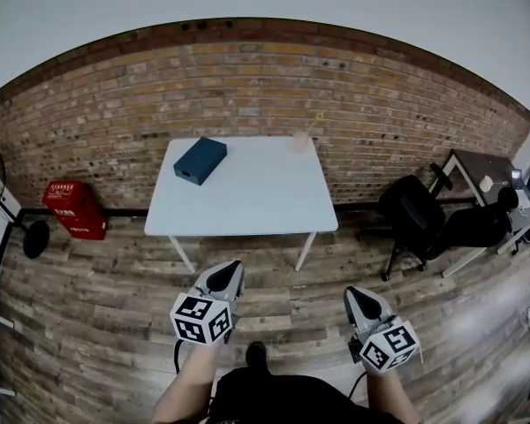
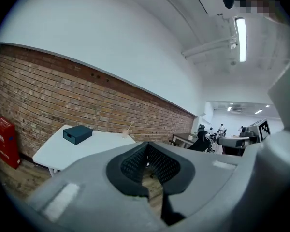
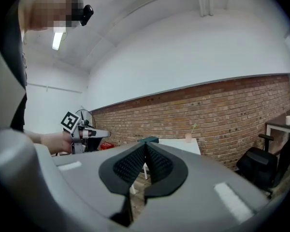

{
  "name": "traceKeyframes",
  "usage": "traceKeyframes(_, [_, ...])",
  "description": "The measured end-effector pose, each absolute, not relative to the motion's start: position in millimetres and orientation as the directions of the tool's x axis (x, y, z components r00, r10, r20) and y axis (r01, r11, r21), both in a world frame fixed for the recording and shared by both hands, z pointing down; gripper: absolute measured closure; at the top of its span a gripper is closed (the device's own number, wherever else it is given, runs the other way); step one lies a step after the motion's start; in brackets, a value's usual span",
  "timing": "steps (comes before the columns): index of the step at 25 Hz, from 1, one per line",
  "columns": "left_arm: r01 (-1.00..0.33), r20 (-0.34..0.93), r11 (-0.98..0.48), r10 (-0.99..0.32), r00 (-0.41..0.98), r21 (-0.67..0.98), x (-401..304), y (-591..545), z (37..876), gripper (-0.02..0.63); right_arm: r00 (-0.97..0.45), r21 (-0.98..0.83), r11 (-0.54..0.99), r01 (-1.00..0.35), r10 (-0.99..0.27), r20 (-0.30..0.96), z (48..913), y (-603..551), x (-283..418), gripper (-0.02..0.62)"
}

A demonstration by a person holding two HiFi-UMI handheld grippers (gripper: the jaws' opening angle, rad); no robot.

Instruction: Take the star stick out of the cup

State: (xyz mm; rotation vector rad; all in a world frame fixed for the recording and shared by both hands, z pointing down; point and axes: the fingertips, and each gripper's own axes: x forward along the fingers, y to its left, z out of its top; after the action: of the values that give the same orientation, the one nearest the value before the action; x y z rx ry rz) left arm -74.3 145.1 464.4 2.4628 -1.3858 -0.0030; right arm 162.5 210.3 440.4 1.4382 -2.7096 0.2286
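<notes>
Star stick (image 1: 316,119) looks thin, light, stiff | pinch it above cup (image 1: 299,142) rim | left gripper (image 1: 223,277), right gripper (image 1: 363,304) both clenched, empty

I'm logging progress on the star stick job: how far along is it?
Nothing is done yet: the star stick stands in the cup at the far right corner of the table. In hand, nothing: the left hand-held gripper and right hand-held gripper are shut and empty, short of it. Left: approach, grip the stick, lift it out.
</notes>
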Motion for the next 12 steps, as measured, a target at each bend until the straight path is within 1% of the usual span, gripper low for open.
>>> traceKeyframes(6, [-0.831, 0.189, -0.483, -0.821, 0.539, 0.274, -94, 61, 474, 0.6, -0.568, -0.133, 0.552, -0.823, -0.804, 0.178, 461, 123, 136, 0.595])
traceKeyframes(12, [-0.815, 0.219, -0.519, -0.791, 0.572, 0.257, -99, 4, 479, 0.6, -0.563, -0.136, 0.547, -0.826, -0.812, 0.157, 455, 55, 114, 0.595])
